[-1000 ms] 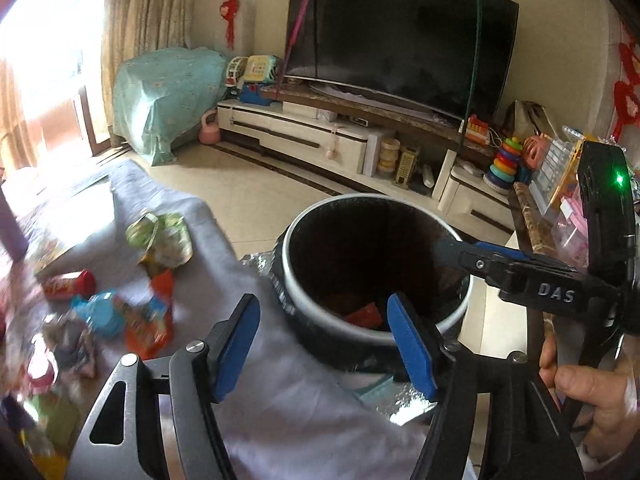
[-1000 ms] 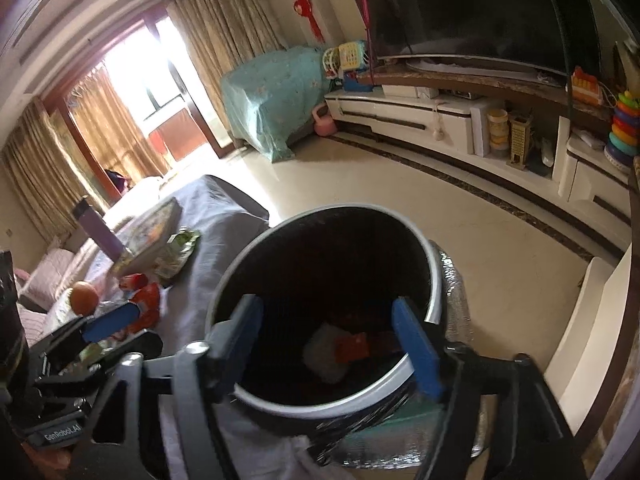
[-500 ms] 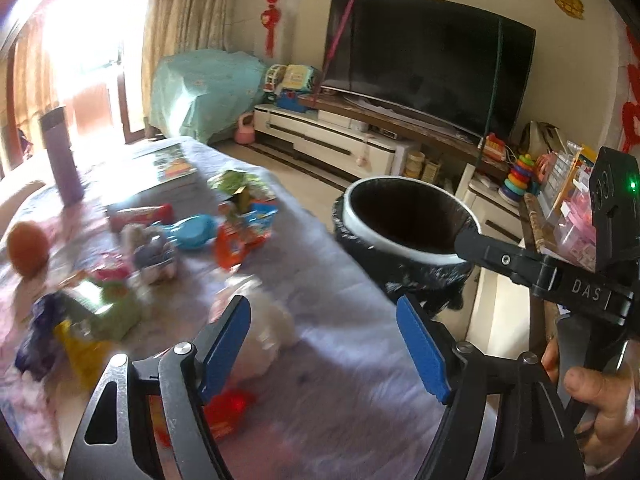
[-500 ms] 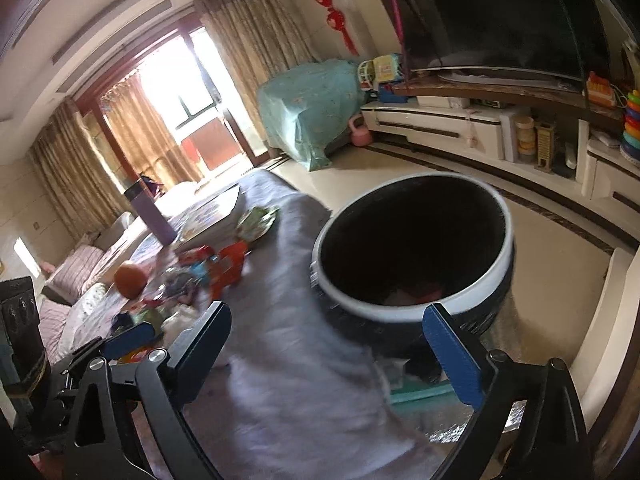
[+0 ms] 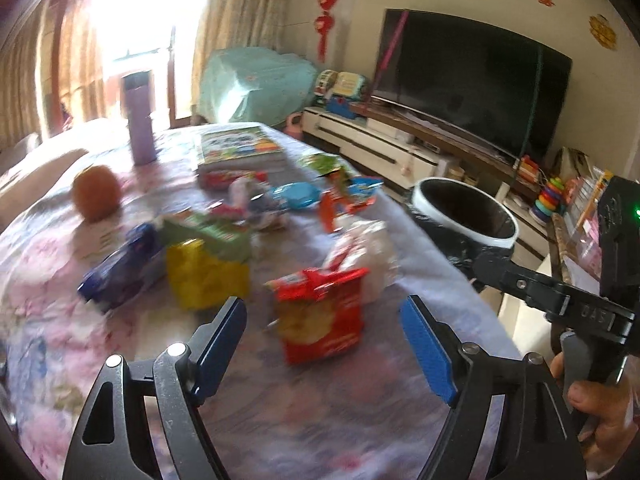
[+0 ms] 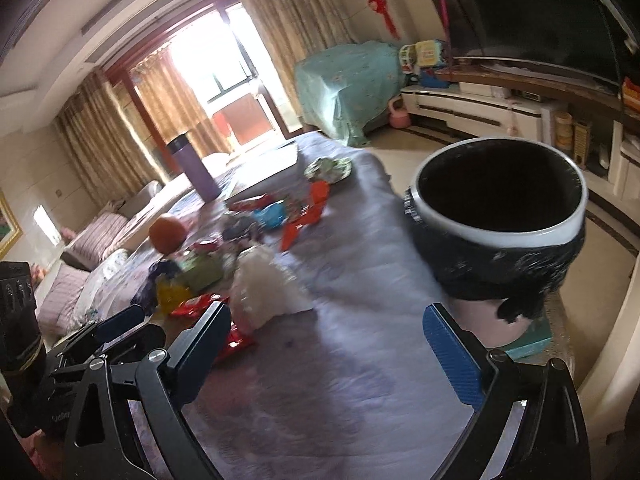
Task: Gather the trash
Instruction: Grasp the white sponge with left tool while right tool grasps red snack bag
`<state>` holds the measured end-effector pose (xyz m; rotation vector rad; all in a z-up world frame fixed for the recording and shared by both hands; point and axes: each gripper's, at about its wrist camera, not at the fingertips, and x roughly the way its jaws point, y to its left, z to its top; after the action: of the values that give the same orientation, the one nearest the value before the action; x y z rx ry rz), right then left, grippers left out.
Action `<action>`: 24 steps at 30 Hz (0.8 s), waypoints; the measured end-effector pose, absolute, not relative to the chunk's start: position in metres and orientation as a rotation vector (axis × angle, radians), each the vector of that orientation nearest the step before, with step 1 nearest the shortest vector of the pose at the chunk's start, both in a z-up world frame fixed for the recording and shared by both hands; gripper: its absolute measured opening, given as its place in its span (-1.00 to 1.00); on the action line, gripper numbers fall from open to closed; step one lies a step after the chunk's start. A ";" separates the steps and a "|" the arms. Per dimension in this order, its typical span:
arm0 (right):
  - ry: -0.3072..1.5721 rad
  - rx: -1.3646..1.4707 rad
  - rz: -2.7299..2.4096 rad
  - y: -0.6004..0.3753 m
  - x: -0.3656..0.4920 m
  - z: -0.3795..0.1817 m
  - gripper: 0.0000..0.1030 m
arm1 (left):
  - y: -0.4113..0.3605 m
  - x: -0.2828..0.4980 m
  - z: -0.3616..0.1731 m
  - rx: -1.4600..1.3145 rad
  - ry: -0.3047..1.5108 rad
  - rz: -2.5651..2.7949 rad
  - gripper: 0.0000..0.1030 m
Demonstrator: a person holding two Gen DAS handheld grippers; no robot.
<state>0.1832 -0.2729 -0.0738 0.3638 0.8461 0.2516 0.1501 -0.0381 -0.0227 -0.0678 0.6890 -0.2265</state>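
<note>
left gripper [image 5: 324, 332] opening, swung from bin [image 5: 466, 216] toward red wrapper [image 5: 322, 316]

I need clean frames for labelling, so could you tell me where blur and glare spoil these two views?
Left wrist view: the window is blown out, and the red snack packet and the rest of the litter are smeared. Right wrist view: the window glares, and the bin and tablecloth are blurred.
</note>
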 end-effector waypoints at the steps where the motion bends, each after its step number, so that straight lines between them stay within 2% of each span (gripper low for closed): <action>1: 0.847 0.363 0.260 -0.270 0.182 -0.074 0.90 | -0.036 0.151 -0.021 -0.076 0.691 -0.219 0.54; 19: 0.896 0.298 0.424 -0.189 0.176 -0.083 0.87 | 0.030 0.129 -0.028 -0.125 0.740 -0.066 0.54; 22: 0.920 0.284 0.450 -0.177 0.181 -0.089 0.63 | 0.036 0.138 -0.034 -0.125 0.781 -0.055 0.54; 24: 0.944 0.280 0.460 -0.170 0.186 -0.095 0.31 | 0.038 0.145 -0.040 -0.121 0.812 -0.043 0.54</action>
<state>0.1858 -0.1700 -0.0950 0.2801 0.9442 0.4595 0.1455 0.0382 -0.0399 -0.1211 0.8121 -0.0433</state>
